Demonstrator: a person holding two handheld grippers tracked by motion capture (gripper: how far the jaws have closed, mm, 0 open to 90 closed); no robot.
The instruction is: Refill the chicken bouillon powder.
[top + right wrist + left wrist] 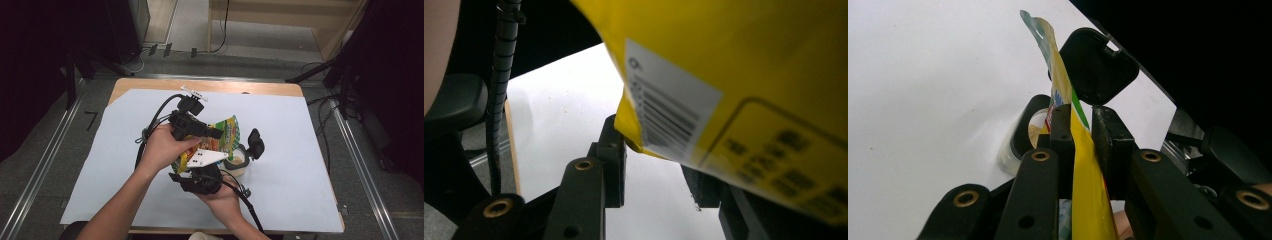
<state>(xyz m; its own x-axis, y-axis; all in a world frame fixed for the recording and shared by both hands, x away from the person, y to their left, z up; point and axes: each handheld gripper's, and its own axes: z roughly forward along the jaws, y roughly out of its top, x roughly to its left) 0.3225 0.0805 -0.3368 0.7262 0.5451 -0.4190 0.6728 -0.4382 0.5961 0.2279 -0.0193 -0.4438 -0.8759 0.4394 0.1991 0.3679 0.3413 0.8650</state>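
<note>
Two grippers clamp one yellow snack pouch [210, 142] at frame centre | left gripper [1082, 131] pinches its upper part, right gripper [659, 165] its lower corner | open jar [237, 162] sits just right | advice: hold the mouth over the jar, tilt slowly, keep both grips firm.

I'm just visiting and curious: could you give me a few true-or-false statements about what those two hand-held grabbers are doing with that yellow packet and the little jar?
1. The left gripper is clamped on the yellow packet. True.
2. The jar has its lid shut. False: the black flip lid stands open.
3. The packet lies flat on the table. False: it is held up above the white sheet.
4. The right gripper is at the packet's barcode corner. True.
5. The jar sits on the floor. False: it stands on the table.
</note>
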